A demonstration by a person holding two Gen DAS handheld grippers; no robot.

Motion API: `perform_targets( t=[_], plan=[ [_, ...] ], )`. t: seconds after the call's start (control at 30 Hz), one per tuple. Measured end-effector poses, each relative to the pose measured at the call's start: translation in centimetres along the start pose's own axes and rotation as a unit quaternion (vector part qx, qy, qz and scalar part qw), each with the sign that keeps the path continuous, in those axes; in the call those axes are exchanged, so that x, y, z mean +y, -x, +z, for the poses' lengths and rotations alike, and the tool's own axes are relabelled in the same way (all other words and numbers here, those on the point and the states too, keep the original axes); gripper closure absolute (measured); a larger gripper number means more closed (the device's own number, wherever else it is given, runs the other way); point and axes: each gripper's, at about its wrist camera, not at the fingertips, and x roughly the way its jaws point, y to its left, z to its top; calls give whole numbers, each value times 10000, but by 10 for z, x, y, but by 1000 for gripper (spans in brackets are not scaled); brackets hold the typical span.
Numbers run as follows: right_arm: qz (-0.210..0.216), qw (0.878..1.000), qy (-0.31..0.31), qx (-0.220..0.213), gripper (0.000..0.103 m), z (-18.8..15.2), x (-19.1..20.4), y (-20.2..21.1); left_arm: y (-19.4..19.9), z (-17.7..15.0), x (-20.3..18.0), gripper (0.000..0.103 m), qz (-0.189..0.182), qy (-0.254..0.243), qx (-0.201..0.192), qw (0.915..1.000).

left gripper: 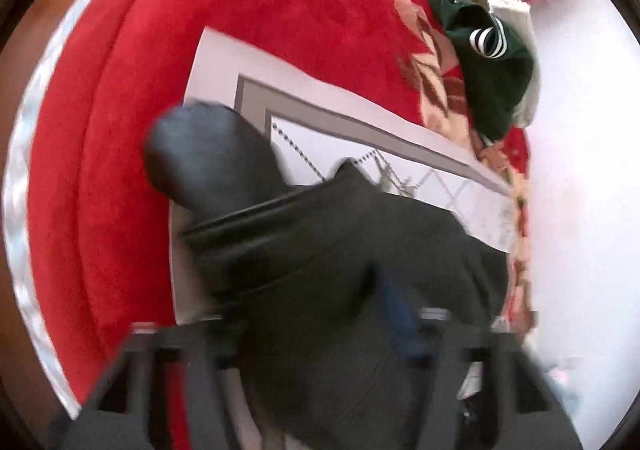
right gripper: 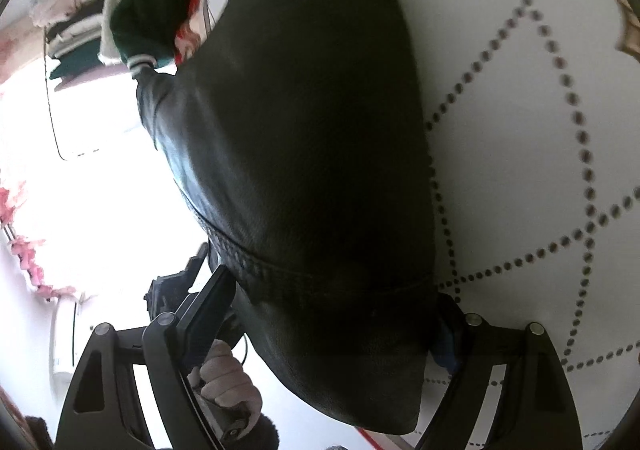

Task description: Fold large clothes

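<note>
The right claw (right gripper: 332,334) grips the black leather jacket (right gripper: 304,138), a seamed edge bunched between its two fingers, and most of the garment billows ahead of the lens over the white sheet with dotted diamond lines (right gripper: 520,130). The left claw (left gripper: 316,334) is likewise closed on the black leather jacket (left gripper: 340,250); dark cloth fills the gap between its blurred fingers, though exactly which edge it holds is unclear. From there the jacket trails out across the white sheet (left gripper: 360,130), one sleeve (left gripper: 204,158) sticking up toward the red blanket (left gripper: 240,10).

Leather looks heavy and slick, so the likeliest failure is the hem sliding out of one claw during the fold, dropping that side crooked. The loose sleeve may tuck under the body and leave a lump (it is not laid flat at present). The motion blur in the left view suggests a fast swing, which could drag the sheet or carry the jacket off its marked panel. A green garment with striped cuffs (left gripper: 492,66) lies near the far edge of the bed and could get swept up.
</note>
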Motion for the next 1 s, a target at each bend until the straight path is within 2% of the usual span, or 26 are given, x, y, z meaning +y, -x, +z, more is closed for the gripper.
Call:
perform_targets(
  t=[0.07,0.13,0.2,0.23,0.27,0.37,0.53,0.7,0.83,1.0],
  plan=[
    [249,9992,-126,-272,15,2,-4,-3,-1,3,-2,77,-20,-80,2,10000],
    [348,9987,-72,-364,15,7,-1,-11,0,4,-5,82,3,-185,-59,9998],
    [377,9975,-62,-593,30,9,5,-12,4,8,-9,84,48,-262,-178,9995],
    [390,9968,-25,-690,48,9,9,-12,4,11,-10,85,24,-258,-202,9995],
    [379,9966,33,-735,54,9,14,-12,6,15,-13,86,5,-257,-204,9995],
    [339,9953,235,-876,63,5,35,-7,13,21,-27,87,19,-367,-239,9990],
    [450,9926,415,-1048,67,1,62,17,26,24,-57,90,-29,-554,-234,9982],
    [617,9891,547,-1218,68,8,87,55,37,18,-108,90,-157,-857,-205,9960],
    [705,9840,650,-1504,69,23,101,103,24,12,-159,90,-349,-1105,-88,9932],
    [787,9744,665,-1996,69,58,104,183,-15,-3,-242,90,-635,-1447,151,9873]
  ],
)
